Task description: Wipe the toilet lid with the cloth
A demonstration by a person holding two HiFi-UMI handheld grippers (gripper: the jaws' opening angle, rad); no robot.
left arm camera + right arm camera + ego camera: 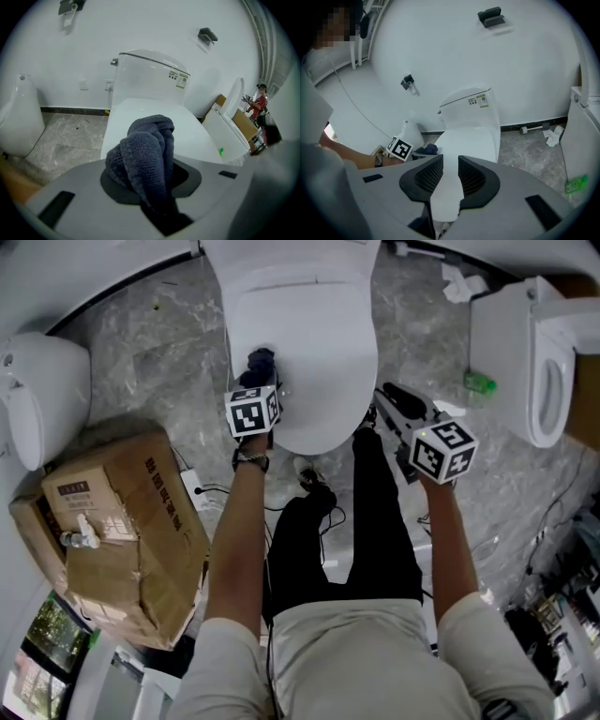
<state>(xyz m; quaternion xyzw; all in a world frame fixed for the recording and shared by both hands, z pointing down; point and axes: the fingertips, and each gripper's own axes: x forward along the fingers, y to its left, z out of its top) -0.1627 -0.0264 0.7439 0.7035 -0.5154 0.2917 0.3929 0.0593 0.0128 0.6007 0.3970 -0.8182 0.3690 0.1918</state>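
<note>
Gripping the cloth (145, 159), the left gripper (264, 381) has its jaws clamped on a bunched dark blue wad that bulges out ahead of them. In the head view the cloth is at the lid's (319, 343) left edge, about halfway along it; whether it presses on the lid or hangs just above cannot be told. The lid is white and closed.

The right gripper (446, 176) stands with its jaws apart and nothing between the pads. Only the lid's near end shows through the gap. It is off the lid, just right of its near end, angled toward it.

The tank (150, 75) rises behind the lid's far end. A cardboard box (122, 531) sits on the floor to the left of the lid's near end, and a urinal (37, 395) hangs further left. A second toilet (534, 362) stands well to the right of the lid, with a small green thing (479, 382) on the floor between it and the lid. Crumpled paper (462, 282) lies on the floor to the right of the lid's far end. The person's legs, in black trousers (375, 521), stand at the lid's near end
</note>
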